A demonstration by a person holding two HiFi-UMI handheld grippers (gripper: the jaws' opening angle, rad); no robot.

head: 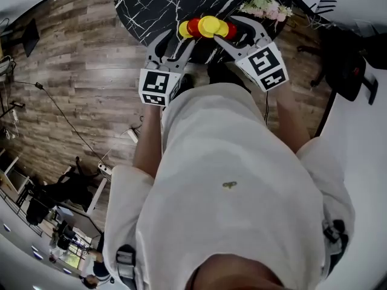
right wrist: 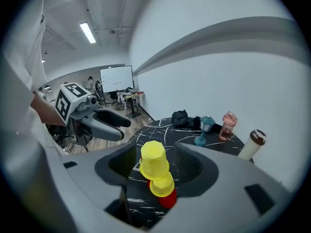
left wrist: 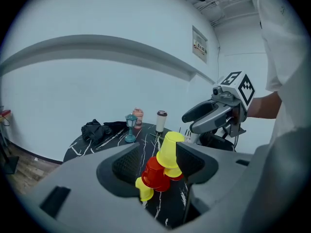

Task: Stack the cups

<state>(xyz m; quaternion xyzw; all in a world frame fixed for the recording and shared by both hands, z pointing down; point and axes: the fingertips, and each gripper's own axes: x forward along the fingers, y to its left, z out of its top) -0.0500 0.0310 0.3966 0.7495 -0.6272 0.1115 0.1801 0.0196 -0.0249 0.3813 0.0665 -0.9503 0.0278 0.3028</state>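
Observation:
On the black marble table (head: 151,5) stands a cluster of upside-down cups. A yellow cup (head: 210,25) tops it, with red cups (head: 193,26) and further yellow ones below and beside it. My left gripper (head: 179,39) is at the cluster's left and my right gripper (head: 225,29) at its right, both aimed at it. In the left gripper view the top yellow cup (left wrist: 170,149) and a red cup (left wrist: 154,174) show between wide jaws, close to the right-hand one. In the right gripper view the top yellow cup (right wrist: 154,159) sits between open jaws with gaps on both sides.
Farther back on the table are a teal lantern (left wrist: 130,128), a pink bottle (left wrist: 138,116), a white lidded cup (left wrist: 161,121) and a black cloth (left wrist: 99,128). Flowers (head: 266,6) lie at the table's right. Wooden floor with cables (head: 66,119) surrounds the table.

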